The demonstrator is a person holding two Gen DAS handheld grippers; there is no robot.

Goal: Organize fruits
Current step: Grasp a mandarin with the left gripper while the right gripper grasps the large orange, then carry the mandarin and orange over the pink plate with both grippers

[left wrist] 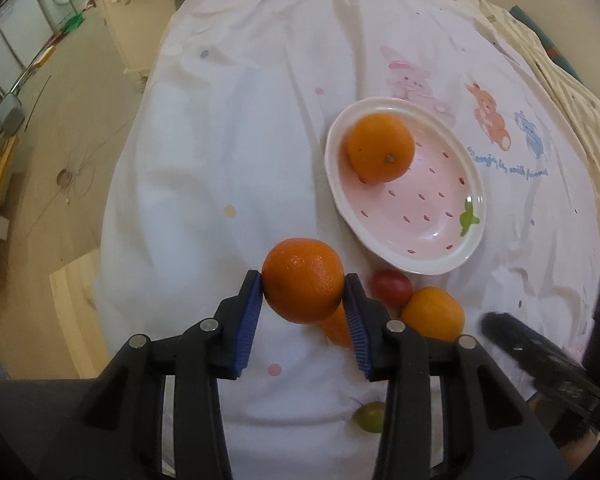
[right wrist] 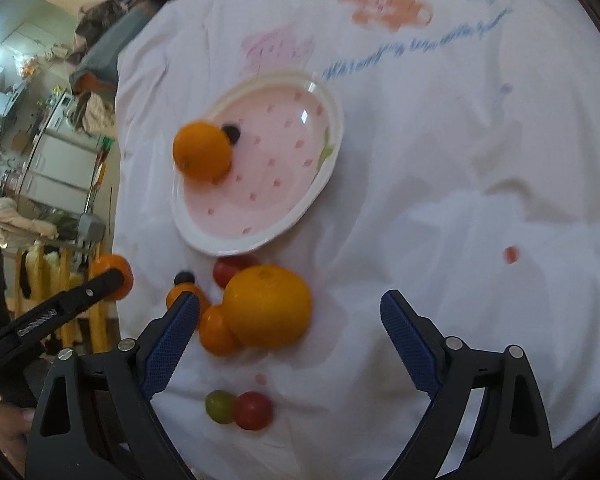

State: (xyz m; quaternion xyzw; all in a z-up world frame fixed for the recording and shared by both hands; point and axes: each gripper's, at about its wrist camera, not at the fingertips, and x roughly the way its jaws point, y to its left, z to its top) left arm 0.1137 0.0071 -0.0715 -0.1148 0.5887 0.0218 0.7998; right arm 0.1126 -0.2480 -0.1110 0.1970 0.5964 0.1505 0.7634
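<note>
The left tongs (left wrist: 304,292) grip an orange (left wrist: 303,280) at lower centre of the left view, lifted above the white cloth (left wrist: 228,152). Up and to the right, a second orange (left wrist: 381,148) sits on the pink plate (left wrist: 466,160). The right tongs (right wrist: 290,316) gape wide — nothing held — near a large orange (right wrist: 268,306) and a red tomato (right wrist: 253,410) at lower centre.

Soft daylight; rt view motion-blurred.
</note>
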